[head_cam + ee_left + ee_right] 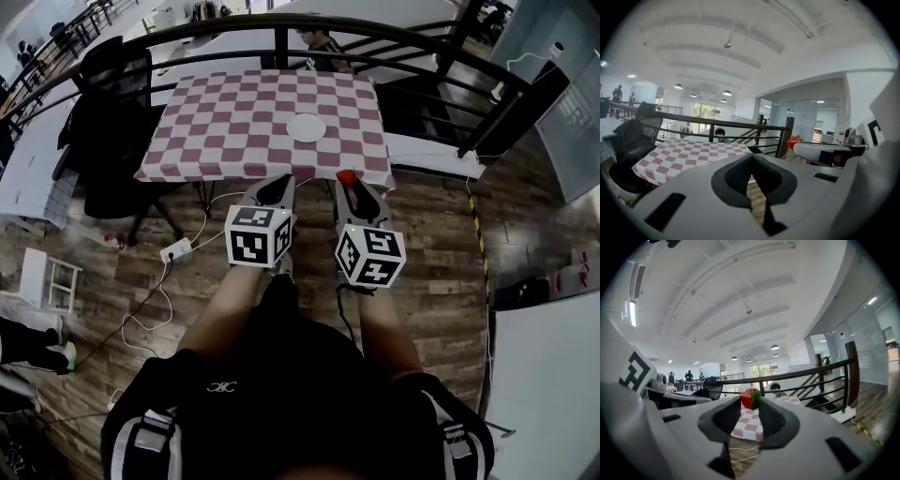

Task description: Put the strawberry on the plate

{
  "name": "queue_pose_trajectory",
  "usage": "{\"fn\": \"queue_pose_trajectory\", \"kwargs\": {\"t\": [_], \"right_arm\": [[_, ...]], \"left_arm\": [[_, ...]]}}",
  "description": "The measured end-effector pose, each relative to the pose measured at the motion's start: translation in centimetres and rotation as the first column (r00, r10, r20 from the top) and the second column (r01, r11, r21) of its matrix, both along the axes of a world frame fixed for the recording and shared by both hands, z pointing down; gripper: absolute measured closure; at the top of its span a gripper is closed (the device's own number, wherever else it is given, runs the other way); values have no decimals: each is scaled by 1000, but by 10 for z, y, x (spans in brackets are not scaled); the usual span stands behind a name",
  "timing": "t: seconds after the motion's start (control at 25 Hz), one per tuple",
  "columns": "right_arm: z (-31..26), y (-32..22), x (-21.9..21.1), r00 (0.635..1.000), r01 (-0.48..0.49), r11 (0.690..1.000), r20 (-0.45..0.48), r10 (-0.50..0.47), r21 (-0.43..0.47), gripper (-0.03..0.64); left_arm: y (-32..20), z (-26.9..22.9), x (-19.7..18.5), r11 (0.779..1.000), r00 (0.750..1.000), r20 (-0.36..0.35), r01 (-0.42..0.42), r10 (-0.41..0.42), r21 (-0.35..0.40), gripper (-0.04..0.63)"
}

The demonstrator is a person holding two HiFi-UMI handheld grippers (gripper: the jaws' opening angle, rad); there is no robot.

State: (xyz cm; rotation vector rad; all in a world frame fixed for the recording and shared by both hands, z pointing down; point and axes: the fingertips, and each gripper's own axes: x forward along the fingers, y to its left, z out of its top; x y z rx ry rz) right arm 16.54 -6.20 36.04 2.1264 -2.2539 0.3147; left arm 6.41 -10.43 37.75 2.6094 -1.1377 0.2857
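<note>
My right gripper (347,178) is shut on a red strawberry (346,175) at its jaw tips; in the right gripper view the strawberry (750,398) with its green leaf sits pinched between the dark pads. The white plate (307,127) lies near the front middle of the checked table (234,122), ahead of both grippers. My left gripper (274,191) hangs beside the right one, just short of the table's front edge, its jaws shut with nothing between them (751,157). The strawberry (794,140) shows off to the right in the left gripper view.
A dark curved railing (281,28) runs behind the table, with a seated person (322,45) beyond it. A black office chair (112,103) stands left of the table. A power strip and cables (176,249) lie on the wooden floor.
</note>
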Motion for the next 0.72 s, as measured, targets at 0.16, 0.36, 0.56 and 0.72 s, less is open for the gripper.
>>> {"fn": "queue_pose_trajectory", "kwargs": {"t": [0.16,0.36,0.56,0.72], "right_arm": [[2,-13,2,1000,0,1000,1,0,7,491],[7,-31,2,1000,15,1000,-4,-15,27,491],[13,-64,4,999,29,999,-20,-28,36,491],[18,-102,13,999,40,999,-24,-39,20,491]], "left_arm": [[-13,4,4,1000,1000,-6,-8,8,-1,598],[-30,12,8,999,999,-8,-36,36,12,598],[-61,25,10,1000,1000,-13,-28,28,2,598],[-99,25,22,999,999,-20,-31,31,-8,598]]}}
